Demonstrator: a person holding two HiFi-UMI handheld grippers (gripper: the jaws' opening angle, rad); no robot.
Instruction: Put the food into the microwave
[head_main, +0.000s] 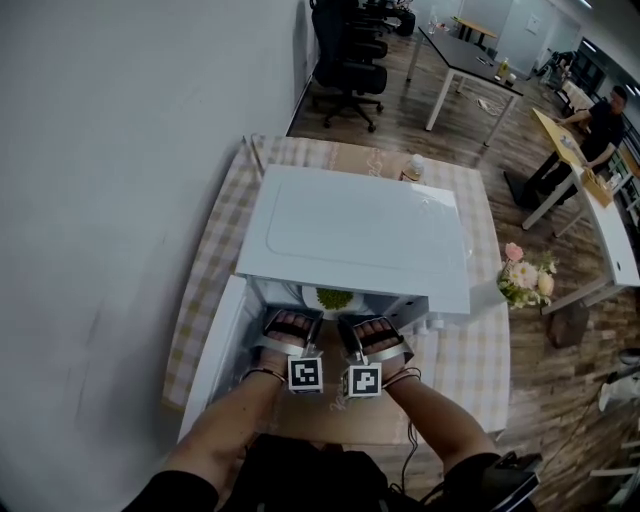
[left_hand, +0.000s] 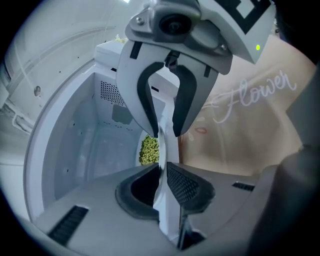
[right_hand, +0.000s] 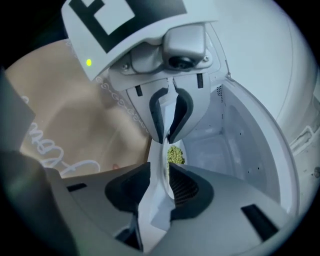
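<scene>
A white microwave (head_main: 360, 235) stands on the table with its door (head_main: 213, 350) swung open to the left. A white plate (head_main: 333, 299) of green food (head_main: 334, 298) sits at the mouth of the cavity. Both grippers are shut on its near rim, the left gripper (head_main: 292, 322) beside the right gripper (head_main: 372, 330). In the left gripper view the left gripper (left_hand: 162, 172) pinches the plate (left_hand: 167, 150) edge-on, the green food (left_hand: 149, 149) and the cavity lie beyond, and the right gripper (left_hand: 165, 131) shows opposite. The right gripper view shows the right gripper (right_hand: 162, 175) clamped on the plate (right_hand: 159, 160) beside the food (right_hand: 174, 154).
The microwave sits on a checked tablecloth (head_main: 215, 250) against a white wall on the left. A brown mat (left_hand: 250, 100) with white lettering lies under the plate. Flowers (head_main: 525, 278) stand to the right and a small white container (head_main: 416, 165) behind. Desks, chairs and a person (head_main: 600, 125) are farther off.
</scene>
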